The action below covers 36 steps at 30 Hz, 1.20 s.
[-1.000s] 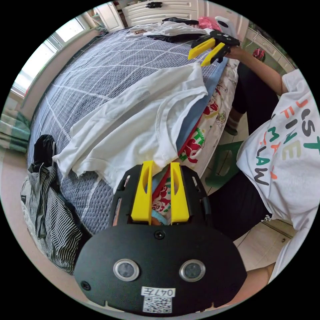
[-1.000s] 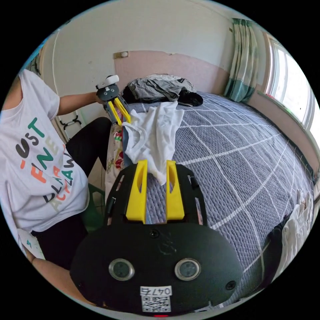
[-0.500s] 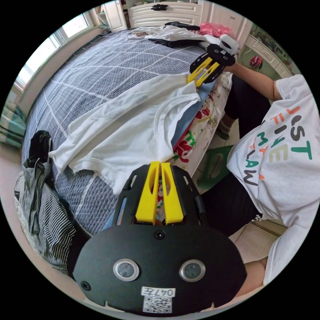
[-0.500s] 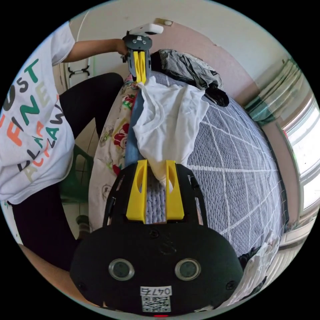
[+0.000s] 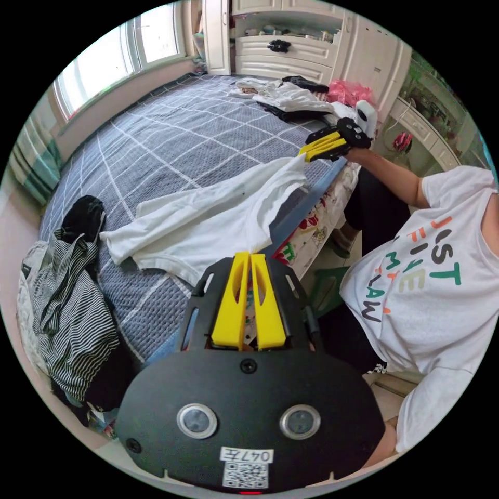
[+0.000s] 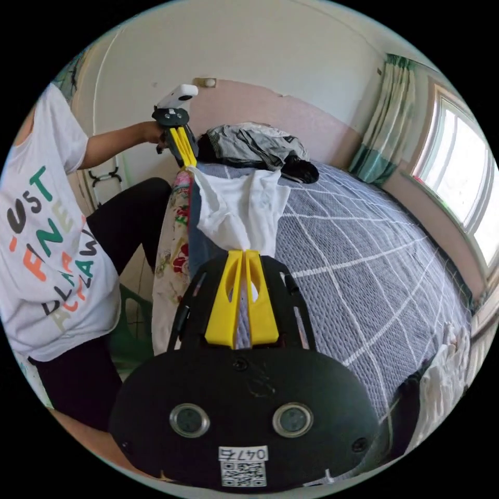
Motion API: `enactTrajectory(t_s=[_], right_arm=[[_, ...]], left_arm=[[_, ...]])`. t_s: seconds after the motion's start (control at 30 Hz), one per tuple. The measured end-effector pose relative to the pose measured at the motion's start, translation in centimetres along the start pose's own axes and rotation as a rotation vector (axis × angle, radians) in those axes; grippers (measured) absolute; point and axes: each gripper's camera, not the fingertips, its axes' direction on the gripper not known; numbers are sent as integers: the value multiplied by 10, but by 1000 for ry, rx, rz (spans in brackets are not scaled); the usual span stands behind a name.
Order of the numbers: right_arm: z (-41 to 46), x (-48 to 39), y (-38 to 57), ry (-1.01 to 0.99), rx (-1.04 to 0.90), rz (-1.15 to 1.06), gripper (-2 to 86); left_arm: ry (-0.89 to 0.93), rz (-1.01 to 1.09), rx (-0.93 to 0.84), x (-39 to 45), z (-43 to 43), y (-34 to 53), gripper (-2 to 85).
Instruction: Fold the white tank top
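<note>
The white tank top (image 5: 208, 223) lies stretched along the near edge of the grey checked bed (image 5: 171, 130). My left gripper (image 5: 248, 255) is shut on one end of it, the yellow jaws pressed together on the cloth. The right gripper (image 5: 307, 149) holds the far end in the left gripper view, jaws together. In the right gripper view my right gripper (image 6: 243, 253) is shut on a bunched corner of the tank top (image 6: 241, 208), and the left gripper (image 6: 188, 158) pinches the opposite end. The cloth hangs slightly lifted between the two.
A striped garment with a black piece (image 5: 73, 306) is heaped at one end of the bed (image 6: 364, 260). More clothes (image 5: 286, 96) lie at the other end near white drawers (image 5: 280, 49). A person in a printed white shirt (image 5: 436, 291) sits beside the bed over a green stool (image 5: 325, 291).
Both grippers went from open to shut on the ends of the tank top, the left first, then the right. The cloth is now pulled out longer between them.
</note>
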Motion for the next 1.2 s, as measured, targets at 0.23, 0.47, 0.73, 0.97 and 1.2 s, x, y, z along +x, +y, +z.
enactTrajectory(t_s=[0.23, 0.47, 0.73, 0.97, 1.2], right_arm=[[-109, 1, -57, 296, 30, -23, -3], [-216, 11, -140, 526, -78, -160, -3], [-185, 117, -202, 641, -378, -51, -3], [-209, 140, -221, 885, -350, -107, -4], [-169, 98, -150, 594, -403, -159, -2]], left_arm=[[-110, -93, 171, 4, -102, -40, -10], [-261, -87, 256, 23, -211, -103, -10], [-343, -224, 195, -45, -200, -217, -10], [-628, -25, 228, -24, -219, -265, -10], [-282, 137, -4, -16, -128, -203, -10]])
